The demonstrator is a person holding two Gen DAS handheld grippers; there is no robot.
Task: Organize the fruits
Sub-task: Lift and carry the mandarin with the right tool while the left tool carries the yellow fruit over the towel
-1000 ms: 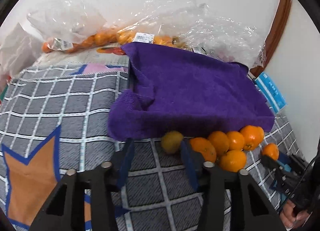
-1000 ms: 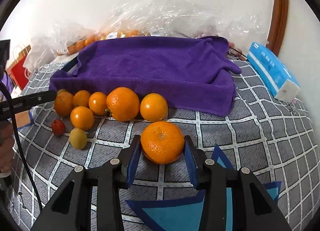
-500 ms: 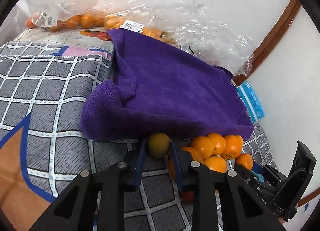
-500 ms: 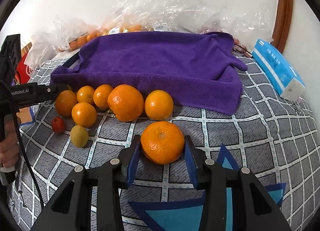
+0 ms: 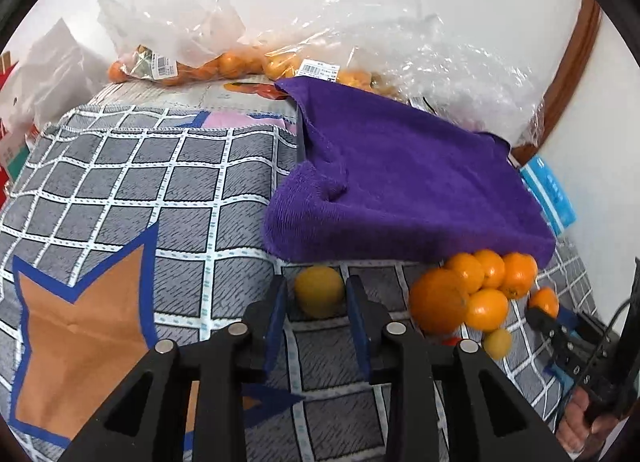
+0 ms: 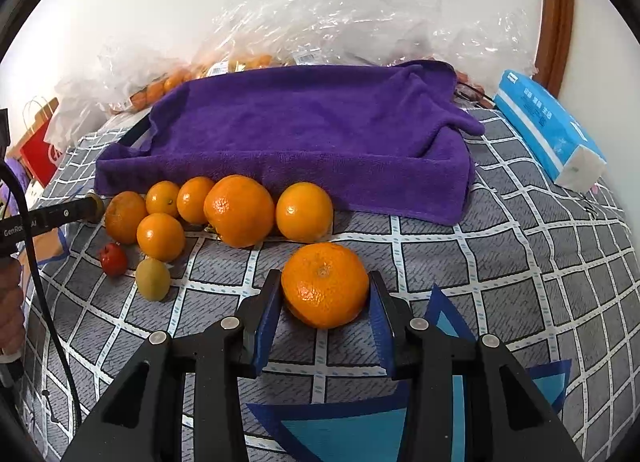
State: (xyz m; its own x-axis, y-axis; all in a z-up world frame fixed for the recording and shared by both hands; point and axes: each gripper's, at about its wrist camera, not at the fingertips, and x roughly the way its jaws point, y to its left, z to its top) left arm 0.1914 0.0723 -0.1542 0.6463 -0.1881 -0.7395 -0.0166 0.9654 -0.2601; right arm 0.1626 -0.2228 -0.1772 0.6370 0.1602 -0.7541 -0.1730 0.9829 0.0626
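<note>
My left gripper (image 5: 316,304) is shut on a small yellow-green fruit (image 5: 319,290), just in front of the purple towel-lined tray (image 5: 400,181). My right gripper (image 6: 325,302) is shut on a large orange mandarin (image 6: 325,285) over the checked cloth, in front of the same tray (image 6: 320,129). A cluster of several oranges (image 6: 239,210) lies along the tray's front edge, with a small red fruit (image 6: 113,259) and a small yellow-green fruit (image 6: 152,279) beside it. The cluster also shows in the left wrist view (image 5: 476,290).
Clear plastic bags of oranges (image 5: 224,61) lie behind the tray against the wall. A blue tissue pack (image 6: 548,129) lies right of the tray. A red paper bag (image 6: 40,149) stands at far left. The grey checked cloth (image 5: 120,189) covers the surface.
My left gripper closed on the yellow-green fruit and pulled it back from the tray's edge. My right gripper still holds the mandarin, nearly unmoved.
</note>
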